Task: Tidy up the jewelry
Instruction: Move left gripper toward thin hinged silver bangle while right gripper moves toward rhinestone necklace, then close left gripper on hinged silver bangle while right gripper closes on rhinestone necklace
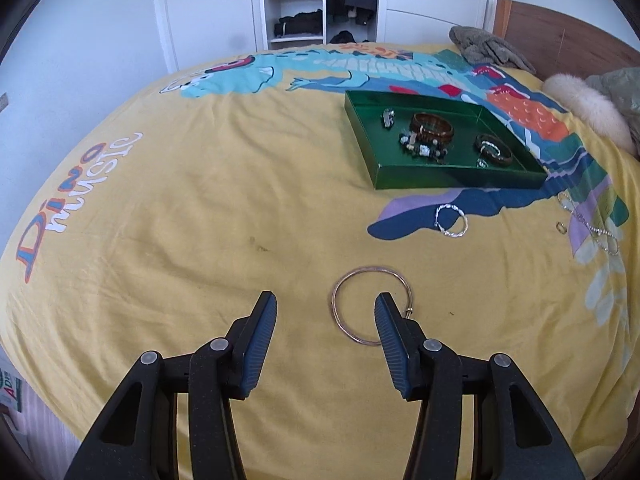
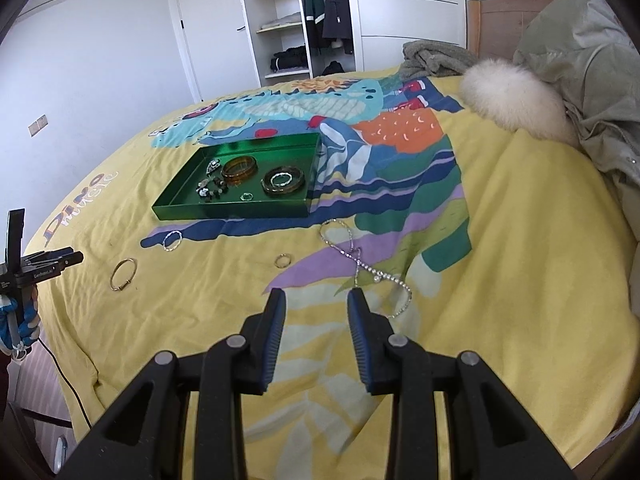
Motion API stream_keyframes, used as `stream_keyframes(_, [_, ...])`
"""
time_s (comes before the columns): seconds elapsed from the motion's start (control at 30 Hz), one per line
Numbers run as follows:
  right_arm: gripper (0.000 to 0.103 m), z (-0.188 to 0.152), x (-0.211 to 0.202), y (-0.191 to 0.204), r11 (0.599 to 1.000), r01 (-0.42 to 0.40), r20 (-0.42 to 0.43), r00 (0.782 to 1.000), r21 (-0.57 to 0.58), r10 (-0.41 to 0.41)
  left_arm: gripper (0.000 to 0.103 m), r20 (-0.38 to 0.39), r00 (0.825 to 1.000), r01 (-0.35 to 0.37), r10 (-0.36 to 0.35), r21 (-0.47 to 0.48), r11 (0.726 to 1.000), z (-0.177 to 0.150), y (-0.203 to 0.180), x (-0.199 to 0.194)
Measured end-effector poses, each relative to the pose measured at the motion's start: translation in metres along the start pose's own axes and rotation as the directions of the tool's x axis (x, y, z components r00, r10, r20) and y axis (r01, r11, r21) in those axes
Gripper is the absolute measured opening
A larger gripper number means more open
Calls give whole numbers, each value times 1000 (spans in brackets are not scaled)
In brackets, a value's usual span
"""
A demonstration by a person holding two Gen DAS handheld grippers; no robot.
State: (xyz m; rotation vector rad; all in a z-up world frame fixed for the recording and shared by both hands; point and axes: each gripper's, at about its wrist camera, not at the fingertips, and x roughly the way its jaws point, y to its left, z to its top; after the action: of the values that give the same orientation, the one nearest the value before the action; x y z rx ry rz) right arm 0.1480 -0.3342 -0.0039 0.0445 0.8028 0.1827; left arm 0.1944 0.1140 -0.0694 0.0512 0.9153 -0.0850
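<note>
- Lying flat on the yellow bedspread [image 1: 200,200], a thin gold bangle [image 1: 370,305] sat just ahead of the left gripper [image 1: 325,308], whose jaws stood apart with nothing pinched; its right finger [image 1: 390,336] overlapped the bangle's near right rim, though contact could not be told.
- The right gripper [image 2: 316,304] was likewise spread and empty, its tips just short of a rhinestone chain [image 2: 362,264] looped across the printed fabric.
- Between the two lay a twisted silver bracelet [image 2: 172,240] and a small ring [image 2: 282,260], both loose on the cover.
- Farther back stood a shallow green tray [image 2: 232,213] with glossy walls, holding two amber-brown bangles [image 2: 239,169], a beaded bracelet [image 2: 211,190] and small silver pieces.
- The bangle was a smooth, round wire hoop with a tiny clasp knob; the chain glittered with small stones.
</note>
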Motion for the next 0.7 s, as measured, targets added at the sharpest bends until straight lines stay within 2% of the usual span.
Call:
stream_keyframes(0.43, [31,4,72,-22,1000,-2,-89,996,24,4,46,-115,993,0,4,30,1000,-4,1,69])
stream_keyframes(0.7, [31,18,119,-35,1000,14,-131,991,7,-13,46,-116,993,12,-6,50,999,1,-5,87])
